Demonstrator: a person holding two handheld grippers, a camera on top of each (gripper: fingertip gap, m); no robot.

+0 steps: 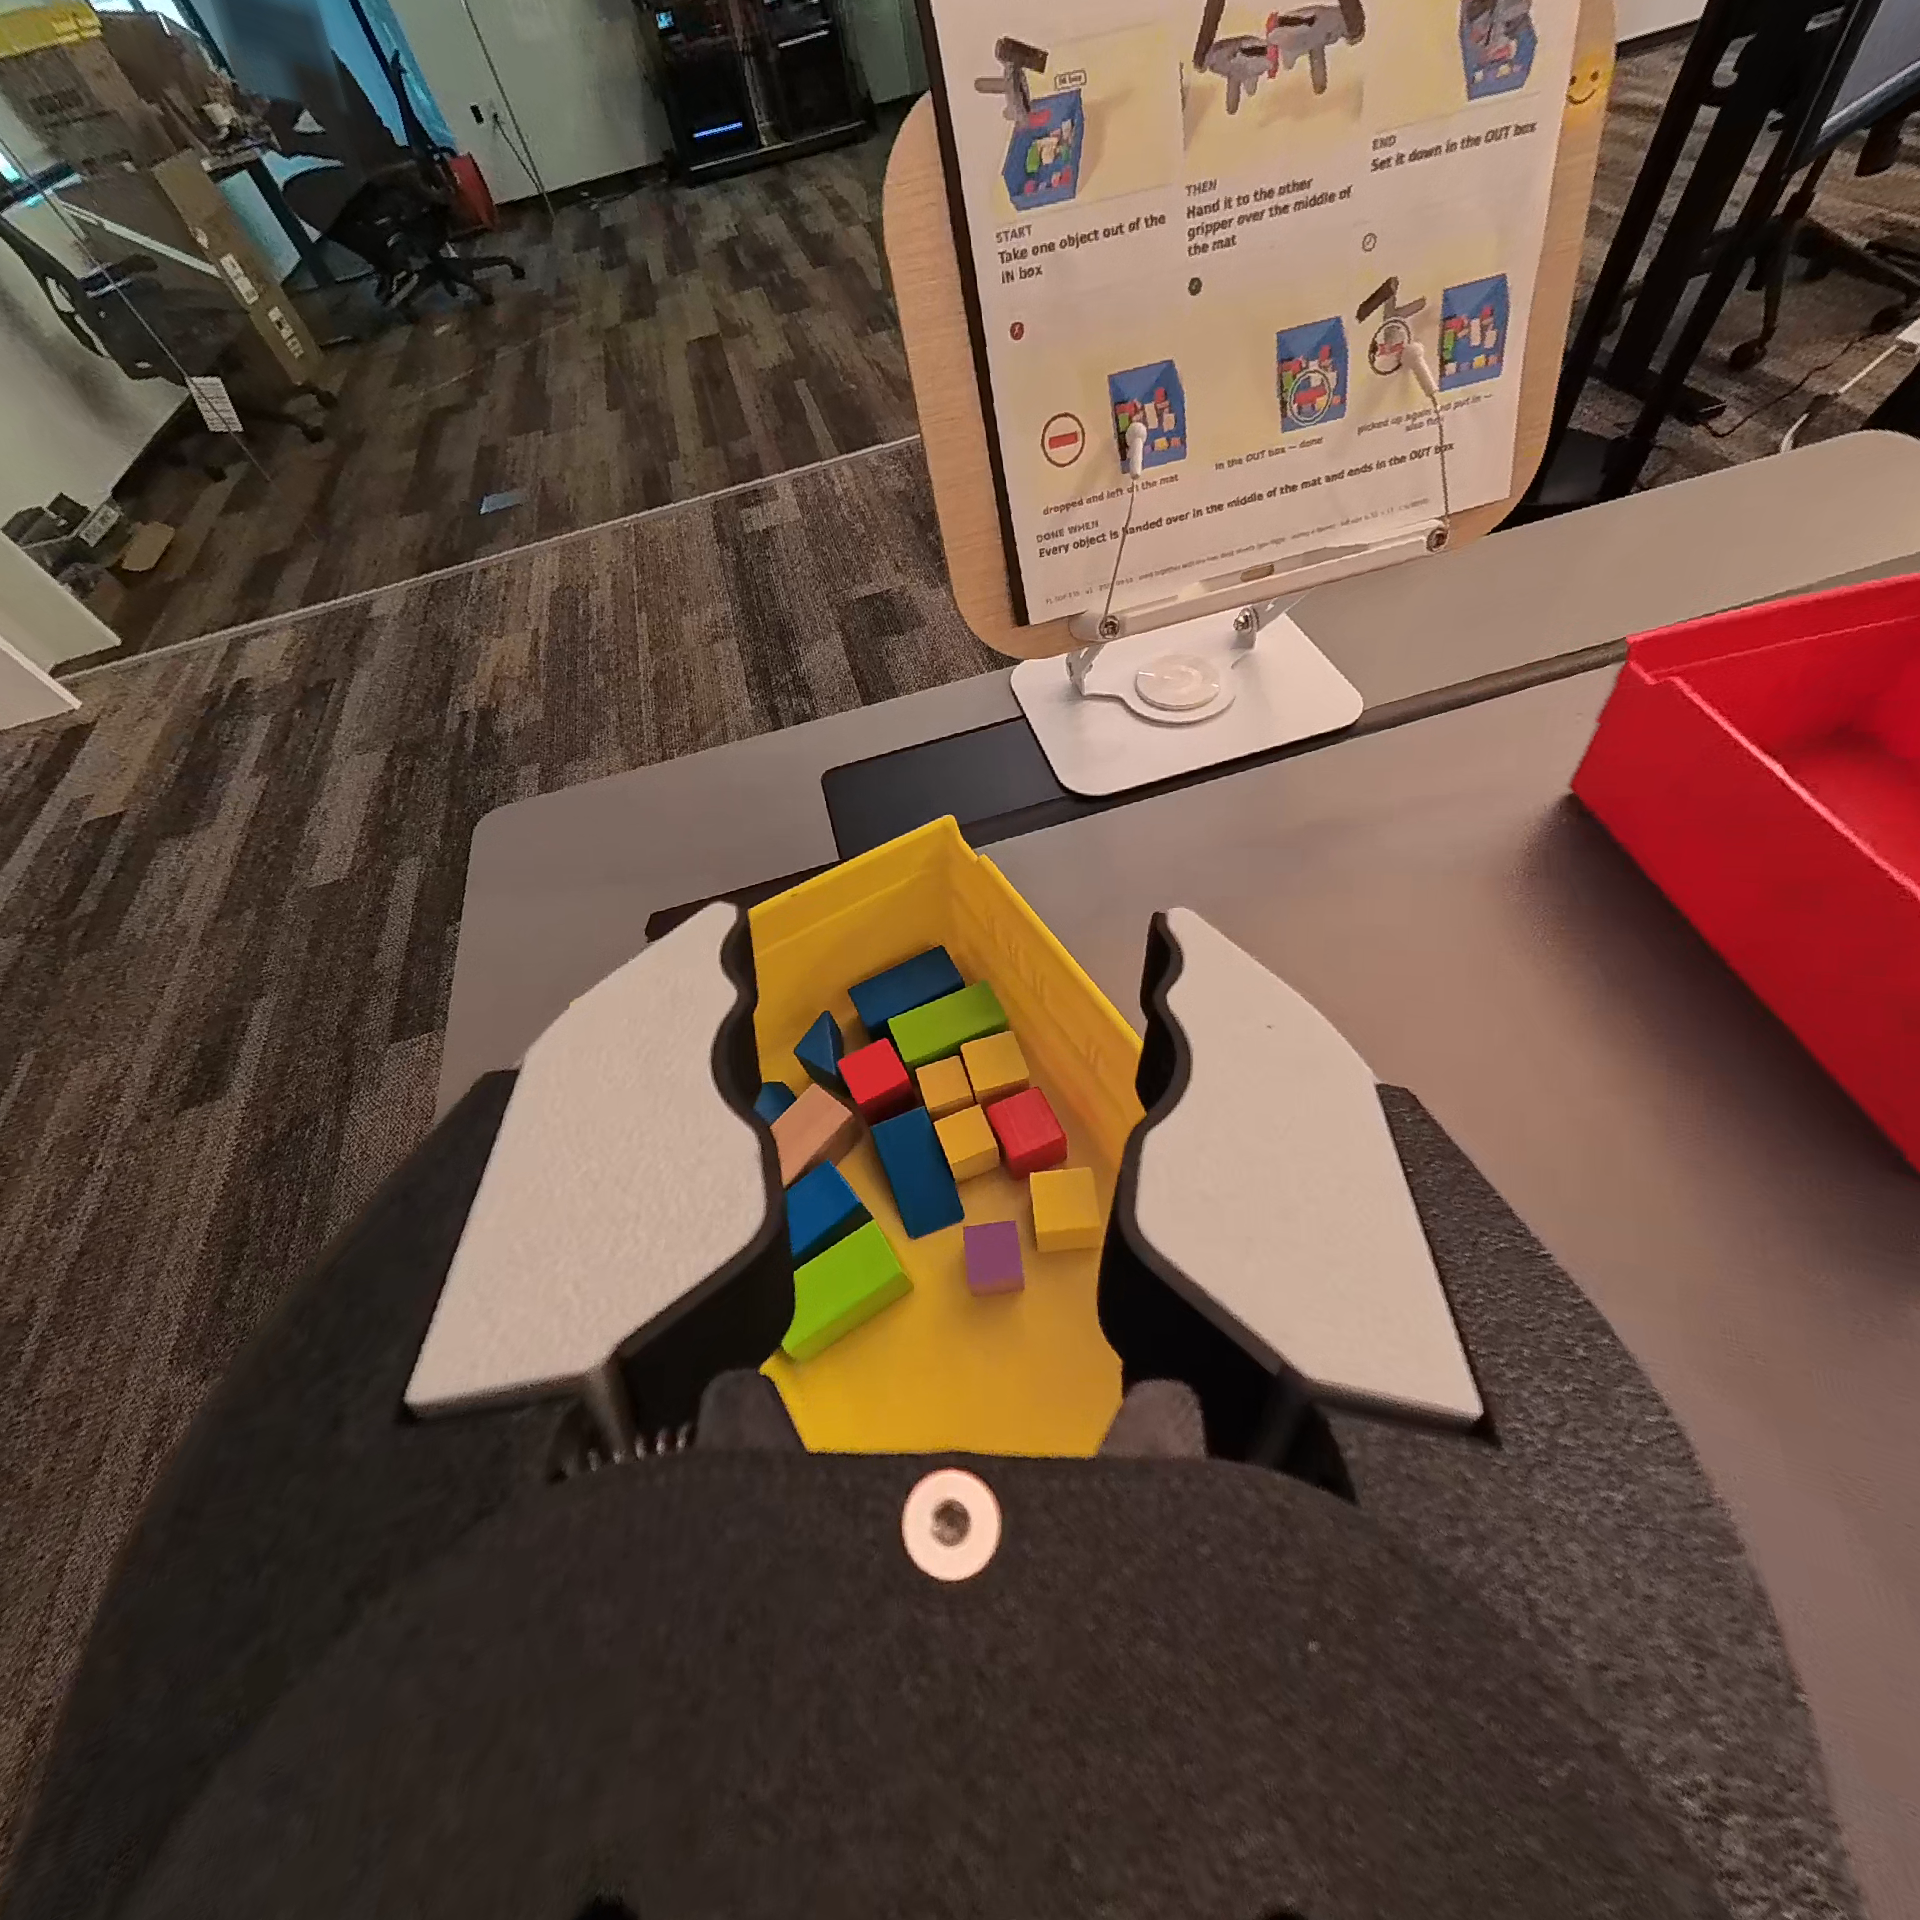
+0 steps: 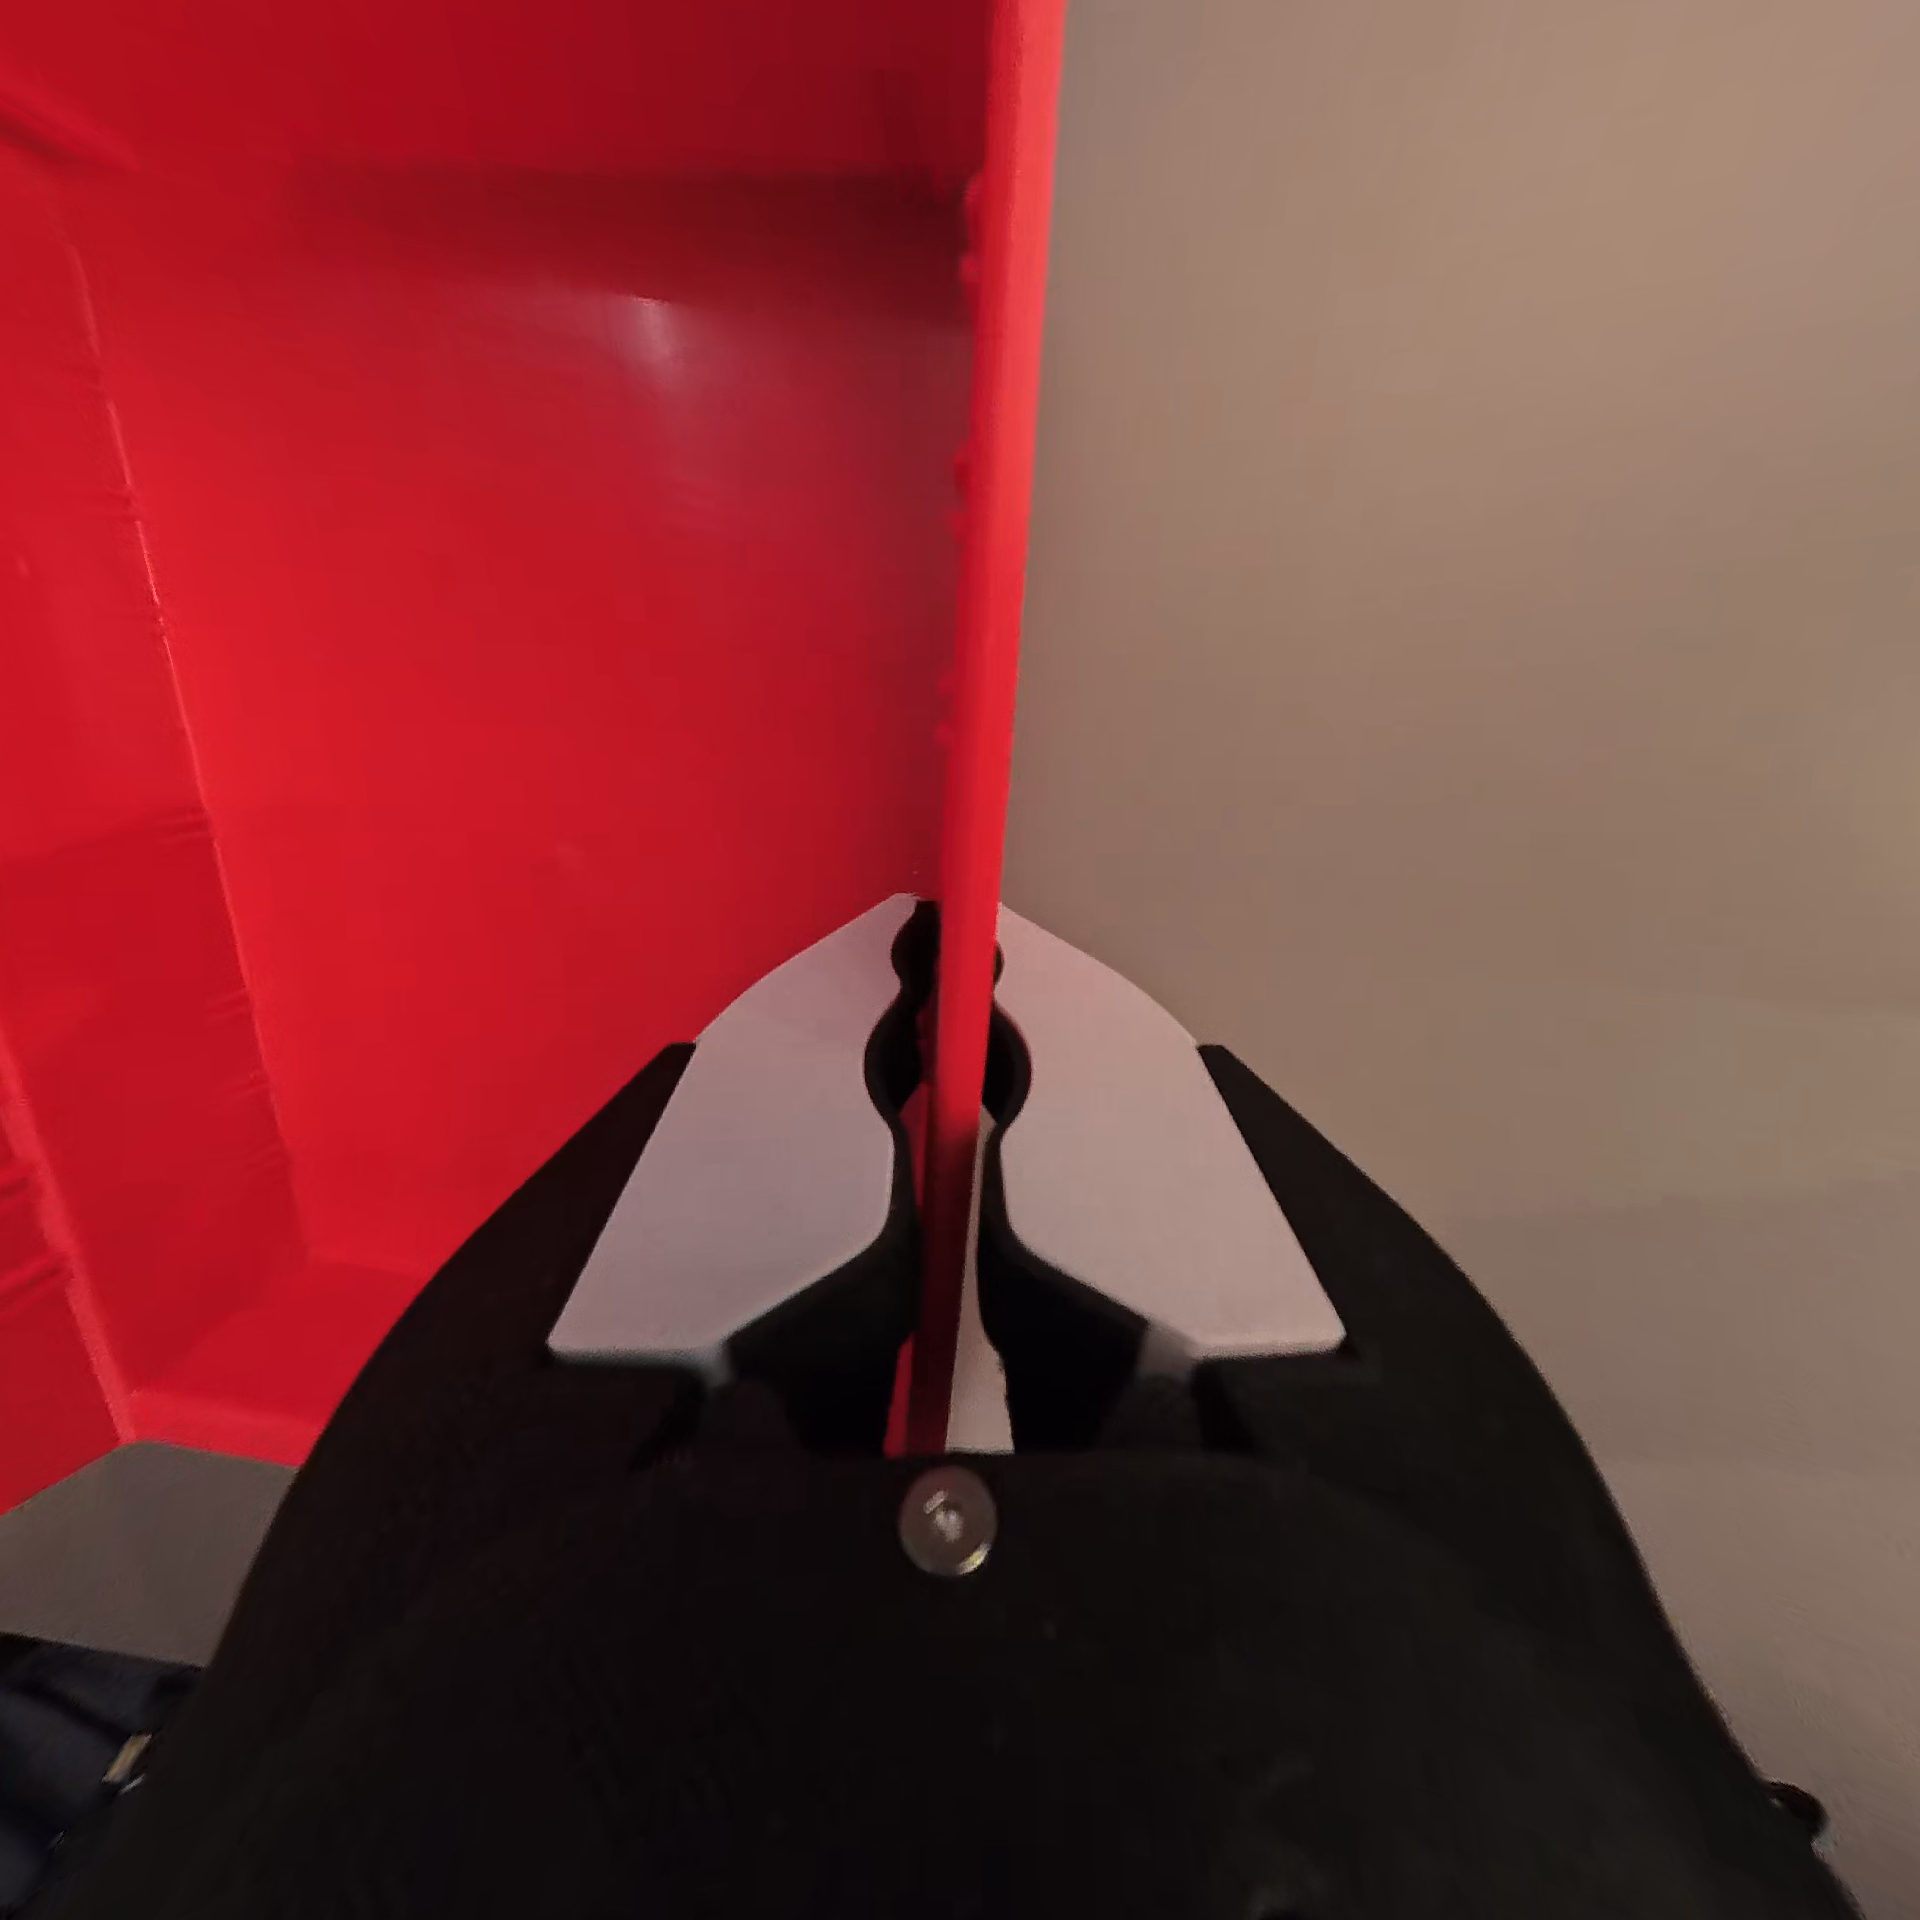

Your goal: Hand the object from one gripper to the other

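While the right gripper [image 2: 957, 1023] pinches the red plastic box's thin wall [image 2: 982, 623], the wide-open left gripper [image 1: 945, 997] hovers over small, rigid, light painted wooden blocks [image 1: 914, 1122] in the yellow plastic bin [image 1: 1049, 956], best taken across flat faces.

grey table [image 1: 1558, 1195] on striped carpet floor [image 1: 520, 416]; office chairs [image 1: 416, 229] beyond.

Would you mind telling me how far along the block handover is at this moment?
Nothing looks handed over yet: the visible floor of the red plastic box is bare. In hand: the right tongs are shut on that box's side wall, while the left tongs hover open over the yellow plastic bin. Left: every coloured wooden block there awaits picking, passing and placing.
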